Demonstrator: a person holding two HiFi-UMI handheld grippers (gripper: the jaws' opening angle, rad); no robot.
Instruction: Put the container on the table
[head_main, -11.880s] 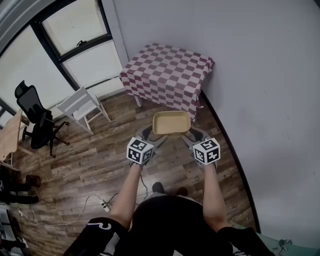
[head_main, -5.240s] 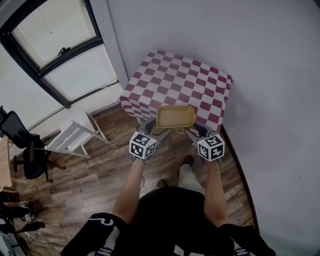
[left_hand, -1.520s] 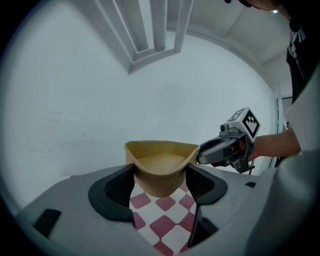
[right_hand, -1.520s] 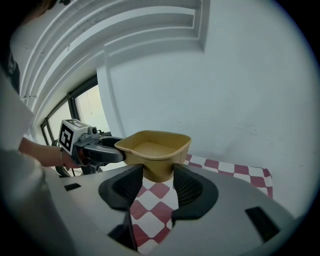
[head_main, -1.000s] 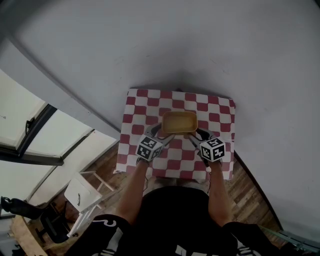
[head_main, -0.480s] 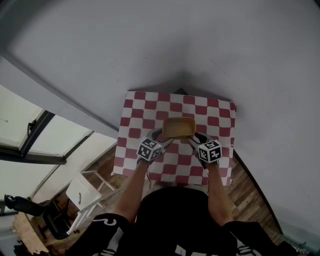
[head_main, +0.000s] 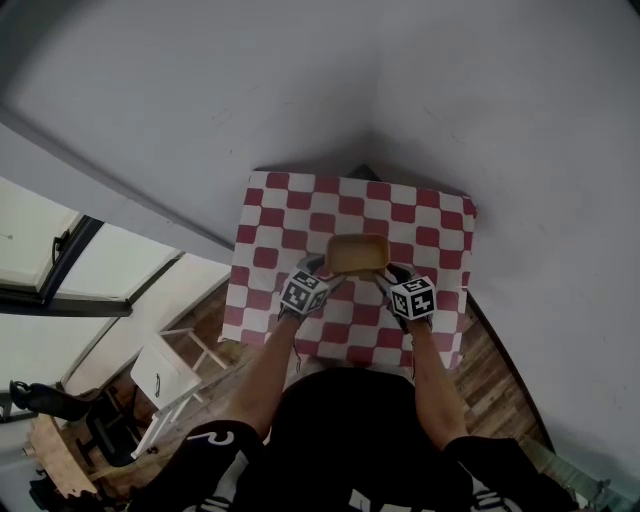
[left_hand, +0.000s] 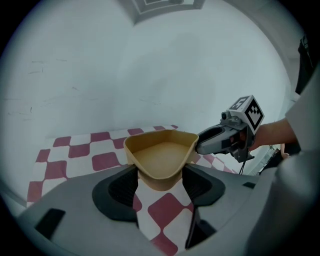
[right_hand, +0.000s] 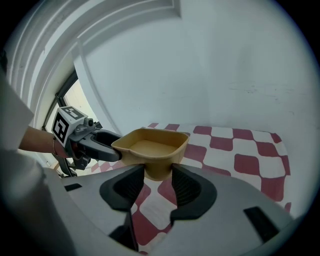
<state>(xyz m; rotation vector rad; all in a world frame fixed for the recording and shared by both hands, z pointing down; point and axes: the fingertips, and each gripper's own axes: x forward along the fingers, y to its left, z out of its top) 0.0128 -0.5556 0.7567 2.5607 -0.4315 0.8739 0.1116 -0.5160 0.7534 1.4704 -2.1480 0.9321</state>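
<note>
- Grey walls (head_main: 300, 80) meet in a corner behind a table (head_main: 300, 215) under a red-and-white checked cloth, seen from the head view. A window (head_main: 60, 270) and a white chair (head_main: 160, 375) lie well off beyond the left tongs, on the wood floor (head_main: 500, 370).
- In the same view, the tan container (head_main: 357, 253) sits between the left tongs (head_main: 320, 270) and the right tongs (head_main: 388, 273), over the middle of the cloth. Each pair holds one near corner.
- Left gripper view: the container (left_hand: 162, 155) has its rounded corner wedged between the two dark pads of the left tongs (left_hand: 160, 182), which grip it. Their jaws have just been closing, with the tub between them.
- The right tongs (left_hand: 202, 142) reach in from the far side and touch the rim. Checked cloth (left_hand: 75, 160) shows below the jaws. Whether the base meets it I cannot tell.
- Right gripper view: the right tongs (right_hand: 157, 182) clamp the other corner of the container (right_hand: 150, 146), pads pressed on both sides. Their jaws have also just been closing on it.
- The left tongs (right_hand: 109, 149) hold the opposite rim, and the cloth (right_hand: 240, 155) spreads out beyond.
</note>
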